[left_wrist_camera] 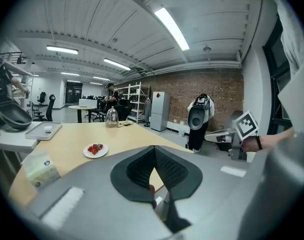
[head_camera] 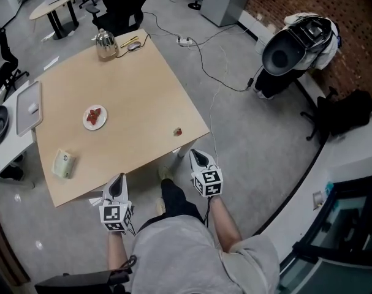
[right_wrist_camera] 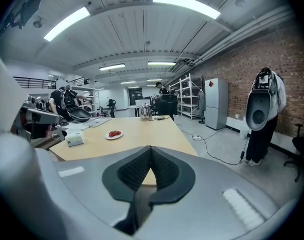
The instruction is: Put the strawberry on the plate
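The left tool (head_camera: pixel 119 178) and right tool (head_camera: pixel 194 153) hang at the bottom centre of the head view, just off the bench (head_camera: pixel 136 84), both clenched on nothing. The strawberry (head_camera: pixel 178 131) lies near the bench's lower right corner, well apart from the plate (head_camera: pixel 86 121) at centre-left.

- A light wooden square table (head_camera: pixel 136 97) stands on a grey floor, seen from above with one corner pointing towards the person.
- A small white round plate (head_camera: pixel 86 120) lies on its left half and holds red strawberry pieces.
- A single small red strawberry (head_camera: pixel 178 131) lies alone near the right-hand corner, well apart from the plate.
- A pale green soft packet (head_camera: pixel 64 163) lies near the left edge, nearer the person than the plate.
- A silver metal kettle (head_camera: pixel 105 44) stands at the far corner, with a slim yellow object (head_camera: pixel 129 41) just beside it, too small to identify.
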The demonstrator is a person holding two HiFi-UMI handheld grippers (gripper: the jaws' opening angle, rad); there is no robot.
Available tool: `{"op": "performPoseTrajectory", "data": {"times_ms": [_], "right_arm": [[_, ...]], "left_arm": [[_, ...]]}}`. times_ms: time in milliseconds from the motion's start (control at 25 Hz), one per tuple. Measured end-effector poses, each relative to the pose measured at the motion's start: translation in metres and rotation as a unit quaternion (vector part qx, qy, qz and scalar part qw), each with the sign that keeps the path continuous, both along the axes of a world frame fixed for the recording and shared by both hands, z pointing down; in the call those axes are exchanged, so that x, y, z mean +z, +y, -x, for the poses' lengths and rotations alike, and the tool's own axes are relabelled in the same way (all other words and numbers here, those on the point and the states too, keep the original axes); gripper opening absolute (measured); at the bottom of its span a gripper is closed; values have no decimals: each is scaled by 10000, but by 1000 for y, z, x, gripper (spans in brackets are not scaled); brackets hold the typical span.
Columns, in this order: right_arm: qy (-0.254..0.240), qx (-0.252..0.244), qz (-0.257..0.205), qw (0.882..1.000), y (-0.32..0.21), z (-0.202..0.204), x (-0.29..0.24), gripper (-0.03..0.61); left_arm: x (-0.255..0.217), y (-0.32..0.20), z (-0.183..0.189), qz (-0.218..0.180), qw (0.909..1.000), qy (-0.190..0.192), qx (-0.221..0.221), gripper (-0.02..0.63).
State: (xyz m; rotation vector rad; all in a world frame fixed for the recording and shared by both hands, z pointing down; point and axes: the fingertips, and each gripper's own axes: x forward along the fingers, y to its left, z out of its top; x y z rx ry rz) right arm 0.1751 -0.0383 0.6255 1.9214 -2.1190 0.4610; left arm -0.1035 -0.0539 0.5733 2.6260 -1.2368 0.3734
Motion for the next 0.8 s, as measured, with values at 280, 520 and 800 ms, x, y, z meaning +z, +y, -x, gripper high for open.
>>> {"op": "performPoseTrajectory", "data": {"times_ms": [280, 520, 800], "right_arm": [[-23, -156, 276, 9995, -39, -12, 28, 6], [-48, -305, 579, 9978, -66, -18, 59, 8], [144, -517, 1046, 9931, -94, -23, 101, 8]], "left_arm": [[7, -27, -8, 151, 9998, -37, -121, 20], [17, -47, -19, 311, 9993, -192, -99, 20], [27, -69, -23, 511, 9982, -302, -119, 20]]}}
